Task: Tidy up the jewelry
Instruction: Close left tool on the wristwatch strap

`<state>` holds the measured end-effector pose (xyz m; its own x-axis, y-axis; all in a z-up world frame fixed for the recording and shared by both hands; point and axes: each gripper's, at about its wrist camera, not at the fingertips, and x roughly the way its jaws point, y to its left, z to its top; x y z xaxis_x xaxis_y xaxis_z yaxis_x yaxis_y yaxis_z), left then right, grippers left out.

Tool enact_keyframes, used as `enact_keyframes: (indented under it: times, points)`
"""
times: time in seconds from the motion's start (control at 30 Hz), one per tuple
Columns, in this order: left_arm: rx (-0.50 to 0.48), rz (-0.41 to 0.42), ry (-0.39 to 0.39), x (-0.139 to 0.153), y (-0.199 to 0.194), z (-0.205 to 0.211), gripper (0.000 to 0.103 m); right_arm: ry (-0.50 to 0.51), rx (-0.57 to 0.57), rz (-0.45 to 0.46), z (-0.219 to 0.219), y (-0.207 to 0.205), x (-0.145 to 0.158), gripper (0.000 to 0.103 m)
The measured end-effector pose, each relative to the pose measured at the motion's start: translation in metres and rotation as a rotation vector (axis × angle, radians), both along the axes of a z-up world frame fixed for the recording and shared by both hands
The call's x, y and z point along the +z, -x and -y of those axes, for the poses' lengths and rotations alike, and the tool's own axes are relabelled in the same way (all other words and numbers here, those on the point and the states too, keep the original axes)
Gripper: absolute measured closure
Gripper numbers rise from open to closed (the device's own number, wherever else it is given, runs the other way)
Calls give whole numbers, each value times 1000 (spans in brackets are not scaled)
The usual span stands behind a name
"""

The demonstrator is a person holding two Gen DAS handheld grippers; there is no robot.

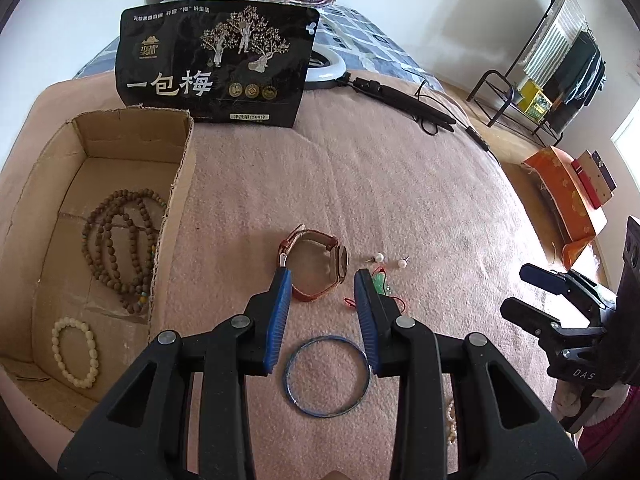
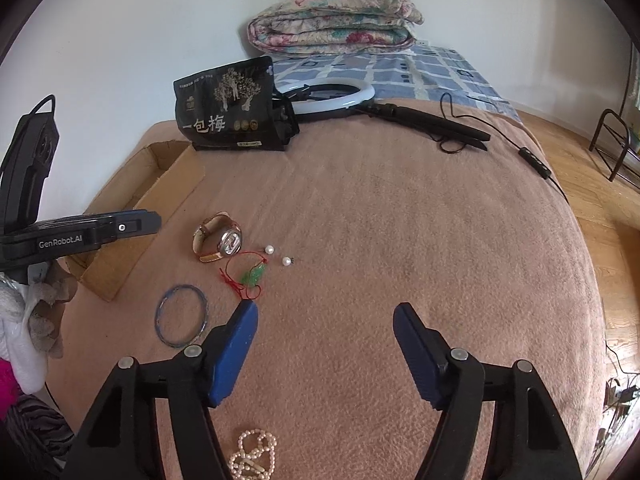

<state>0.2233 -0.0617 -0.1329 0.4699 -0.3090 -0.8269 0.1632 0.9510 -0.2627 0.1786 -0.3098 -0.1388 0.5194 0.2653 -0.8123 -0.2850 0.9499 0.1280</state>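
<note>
The left gripper [image 1: 322,276] is hovering low over the pink blanket [image 1: 400,184] with its jaws spread wide and gripping nothing, its blue pads framing the brown-strapped watch [image 1: 320,266] at the centre of the left wrist view. Just right of the watch, two pearl earrings [image 1: 390,260] are lying side by side, and a green pendant on red cord [image 1: 380,284] is sitting partly behind the right pad. A blue bangle [image 1: 326,376] is lying flat in the lower middle of the frame, beneath the jaws. At the left edge, the cardboard box [image 1: 176,184] is holding a long string of brown beads [image 1: 116,248] and a cream bead bracelet [image 1: 76,352], apart from each other. The right gripper [image 2: 324,308] is also hanging with jaws wide apart and empty over bare blanket, while a pearl necklace [image 2: 254,456] is lying bunched at the bottom of the right wrist view. A black snack bag [image 1: 212,68] is standing in the upper part of the frame, with a ring light [image 2: 332,96] lying behind it.
</note>
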Motion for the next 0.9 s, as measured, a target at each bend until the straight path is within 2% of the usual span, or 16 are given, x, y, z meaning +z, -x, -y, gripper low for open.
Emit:
enact_keyframes:
  times: [0.17, 0.37, 0.53, 0.63, 0.9]
  points:
    - [10, -32, -12, -16, -19, 4, 71, -27, 74, -19, -16, -18, -14, 41]
    - [24, -84, -7, -36, -36, 7, 71, -51, 105, -64, -23, -32, -33, 51]
    - [32, -109, 31, -44, -43, 8, 71, -72, 105, -93, -21, -40, -45, 53]
    - [45, -100, 10, -44, -46, 9, 71, -76, 111, -104, -23, -43, -51, 53]
    - [73, -104, -34, -52, -49, 9, 71, -65, 141, -95, -35, -49, -57, 62]
